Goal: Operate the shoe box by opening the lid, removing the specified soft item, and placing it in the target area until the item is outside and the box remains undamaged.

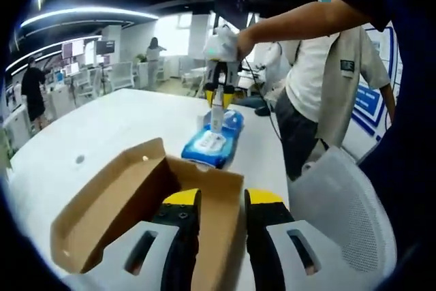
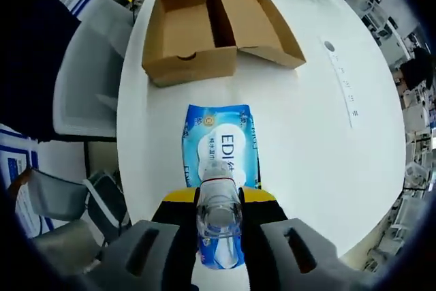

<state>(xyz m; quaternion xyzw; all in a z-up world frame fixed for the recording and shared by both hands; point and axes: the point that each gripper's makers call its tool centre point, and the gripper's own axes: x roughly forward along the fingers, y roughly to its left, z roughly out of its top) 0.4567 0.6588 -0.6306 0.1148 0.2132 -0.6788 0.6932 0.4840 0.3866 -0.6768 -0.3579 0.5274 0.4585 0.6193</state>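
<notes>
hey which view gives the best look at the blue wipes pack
The right gripper view: the blue wipes pack lies flat on the white table, seen from above with its label facing the camera, its near end behind a clear bottle. The left gripper view shows it small, foreshortened, farther off.

white table [image 2: 306,120], open box [image 2: 204,32], wipes pack [image 2: 219,142]

The brown cardboard shoe box [image 2: 204,28] sits open on the white counter [image 2: 327,141], lid folded back flat, its inside bare. The soft blue wipes pack [image 2: 219,142] lies flat just beside it, outside the box.
</notes>
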